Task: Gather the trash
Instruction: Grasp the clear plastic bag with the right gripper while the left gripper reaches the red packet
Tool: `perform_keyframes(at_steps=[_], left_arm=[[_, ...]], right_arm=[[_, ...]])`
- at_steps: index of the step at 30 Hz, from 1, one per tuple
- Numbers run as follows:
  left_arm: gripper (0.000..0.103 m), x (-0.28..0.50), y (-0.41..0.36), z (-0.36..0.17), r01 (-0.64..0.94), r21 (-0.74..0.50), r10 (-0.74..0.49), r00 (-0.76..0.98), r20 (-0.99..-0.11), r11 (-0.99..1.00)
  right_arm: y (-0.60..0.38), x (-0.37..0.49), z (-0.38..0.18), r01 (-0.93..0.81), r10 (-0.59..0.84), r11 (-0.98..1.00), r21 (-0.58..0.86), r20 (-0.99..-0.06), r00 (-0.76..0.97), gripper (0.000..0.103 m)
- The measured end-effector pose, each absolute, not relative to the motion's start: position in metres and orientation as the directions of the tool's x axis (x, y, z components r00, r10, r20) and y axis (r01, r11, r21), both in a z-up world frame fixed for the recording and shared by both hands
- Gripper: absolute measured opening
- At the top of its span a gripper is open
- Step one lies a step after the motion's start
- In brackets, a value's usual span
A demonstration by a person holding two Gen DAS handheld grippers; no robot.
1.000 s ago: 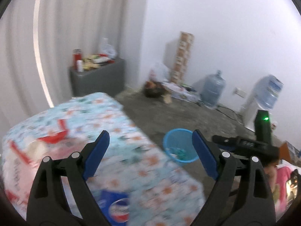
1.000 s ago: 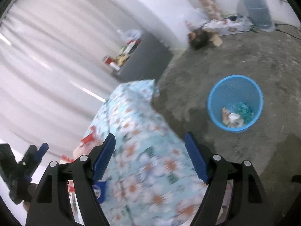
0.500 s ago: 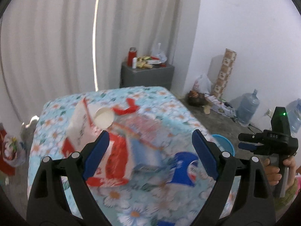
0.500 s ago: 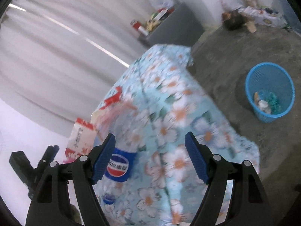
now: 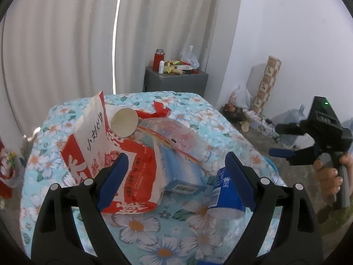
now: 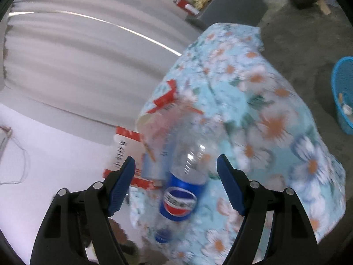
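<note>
Trash lies on a table with a flowered blue cloth (image 5: 187, 106): a red and white paper bag (image 5: 97, 137) with a paper cup (image 5: 124, 122) on it, a light blue carton (image 5: 176, 165), a clear plastic wrapper (image 5: 174, 132) and an empty Pepsi bottle (image 5: 227, 192) (image 6: 183, 185). My left gripper (image 5: 174, 176) hovers open over the bag and carton, with nothing between its fingers. My right gripper (image 6: 174, 183) is open in front of the lying bottle and is also seen from the left wrist view as the right gripper (image 5: 284, 141) in a hand.
A blue waste basket (image 6: 344, 97) with some trash stands on the concrete floor right of the table. A grey cabinet (image 5: 174, 81) with a red flask and clutter stands by the curtain. Water jugs and boxes line the far wall.
Both grippers swung from the basket side toward the table; the trash pile now fills the left wrist view, and the Pepsi bottle sits between the right gripper's open fingers in its view.
</note>
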State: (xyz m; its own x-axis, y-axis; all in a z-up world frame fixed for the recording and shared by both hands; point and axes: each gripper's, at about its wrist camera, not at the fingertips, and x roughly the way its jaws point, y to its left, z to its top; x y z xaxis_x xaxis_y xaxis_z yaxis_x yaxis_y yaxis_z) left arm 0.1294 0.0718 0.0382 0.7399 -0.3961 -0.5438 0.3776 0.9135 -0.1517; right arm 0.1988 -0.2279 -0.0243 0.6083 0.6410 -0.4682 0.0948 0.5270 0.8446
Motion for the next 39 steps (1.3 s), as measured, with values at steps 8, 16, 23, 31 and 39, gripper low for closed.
perform_keyframes(at_steps=[8,16,23,31,39], left_arm=[[0.085,0.139,0.071,0.037,0.362,-0.160,-0.392,0.774,-0.497,0.918],[0.085,0.142,0.062,0.035,0.361,-0.105,-0.364,0.791,-0.492,0.927],[0.085,0.147,0.053,0.033,0.351,-0.058,-0.332,0.801,-0.499,0.935],[0.085,0.150,0.047,0.030,0.344,-0.046,-0.318,0.798,-0.512,0.938],[0.085,0.155,0.042,0.030,0.337,-0.037,-0.307,0.800,-0.516,0.941]], right_arm=[[-0.222,0.282,-0.042,0.144,0.748,0.448,0.883,-0.458,0.481,0.074],[-0.216,0.346,-0.098,0.281,0.803,0.431,0.857,-0.507,0.313,0.074],[-0.206,0.360,-0.121,0.294,0.867,0.378,0.878,-0.447,0.218,0.074],[-0.189,0.373,-0.127,0.263,0.892,0.377,0.888,-0.425,0.155,0.057],[-0.192,0.372,-0.137,0.267,0.893,0.350,0.898,-0.406,0.195,0.020]])
